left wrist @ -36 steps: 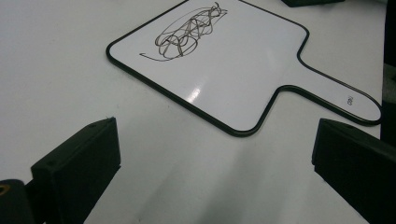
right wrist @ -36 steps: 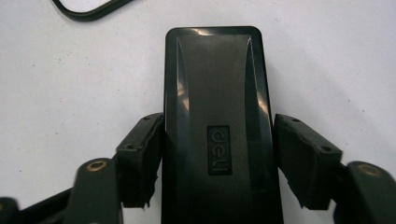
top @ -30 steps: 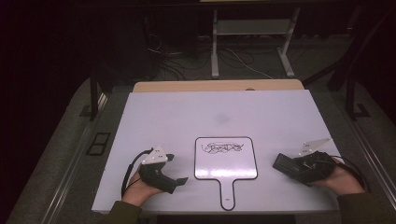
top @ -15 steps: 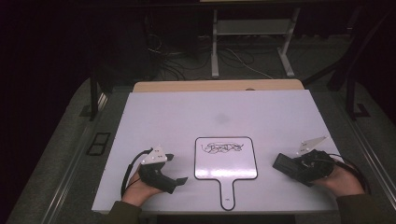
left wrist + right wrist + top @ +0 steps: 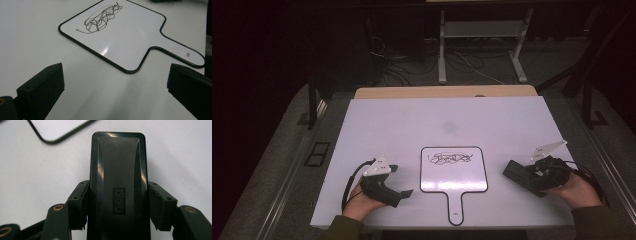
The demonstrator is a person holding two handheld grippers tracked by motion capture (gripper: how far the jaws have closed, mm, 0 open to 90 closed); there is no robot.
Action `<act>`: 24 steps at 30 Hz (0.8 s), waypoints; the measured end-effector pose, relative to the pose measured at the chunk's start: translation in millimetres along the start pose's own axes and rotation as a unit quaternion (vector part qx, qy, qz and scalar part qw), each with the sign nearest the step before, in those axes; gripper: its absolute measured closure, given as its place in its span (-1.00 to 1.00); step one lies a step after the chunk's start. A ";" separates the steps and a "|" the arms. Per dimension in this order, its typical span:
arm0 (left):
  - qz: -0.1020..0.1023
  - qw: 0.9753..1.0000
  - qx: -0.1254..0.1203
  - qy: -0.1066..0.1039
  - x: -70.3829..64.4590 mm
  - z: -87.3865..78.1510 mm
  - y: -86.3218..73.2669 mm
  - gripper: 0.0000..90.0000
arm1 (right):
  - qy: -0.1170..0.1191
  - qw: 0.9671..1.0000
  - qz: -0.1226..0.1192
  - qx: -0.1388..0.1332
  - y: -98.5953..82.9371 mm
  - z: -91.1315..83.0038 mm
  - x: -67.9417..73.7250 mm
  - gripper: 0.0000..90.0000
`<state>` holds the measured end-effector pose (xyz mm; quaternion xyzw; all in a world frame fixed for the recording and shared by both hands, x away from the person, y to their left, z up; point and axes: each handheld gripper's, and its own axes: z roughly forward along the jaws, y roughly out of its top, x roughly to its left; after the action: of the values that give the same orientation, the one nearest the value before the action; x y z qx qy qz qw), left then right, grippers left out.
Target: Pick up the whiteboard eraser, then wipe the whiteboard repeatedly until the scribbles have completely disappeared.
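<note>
A small paddle-shaped whiteboard (image 5: 453, 172) with a black rim lies flat at the front middle of the white table, a black scribble (image 5: 453, 158) near its top; the left gripper view also has the whiteboard (image 5: 130, 35) and its scribble (image 5: 101, 17). My left gripper (image 5: 399, 184) rests on the table to the board's left, jaws wide open with nothing between them (image 5: 113, 85). To the board's right, my right gripper (image 5: 524, 176) is shut on a black eraser (image 5: 515, 172). The eraser (image 5: 118, 182) is gripped at both sides and lies flat on the table.
The white table top (image 5: 447, 120) lies on a tan board (image 5: 442, 92). Beyond the far edge are metal stand legs (image 5: 442, 55) and loose cables (image 5: 472, 65) on a dark floor. A cable trails from each gripper.
</note>
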<state>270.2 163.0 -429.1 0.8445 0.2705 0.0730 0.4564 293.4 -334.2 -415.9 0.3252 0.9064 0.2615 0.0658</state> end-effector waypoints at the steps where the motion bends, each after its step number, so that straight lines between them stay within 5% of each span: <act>1: 0.000 1.000 0.000 0.000 0.1 -0.2 0.2 -1.00 | 0.000 1.000 0.000 0.000 0.0 0.0 0.0 -0.14; 24: 0.005 1.000 -0.007 0.001 -2.6 1.6 2.1 -1.00 | 0.013 0.999 -0.001 -0.038 54.2 4.7 -1.8 -0.14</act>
<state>269.4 159.5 -428.0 0.8425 0.2658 0.0781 0.4620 326.3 -297.9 -391.9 0.3180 0.8969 0.3002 0.0664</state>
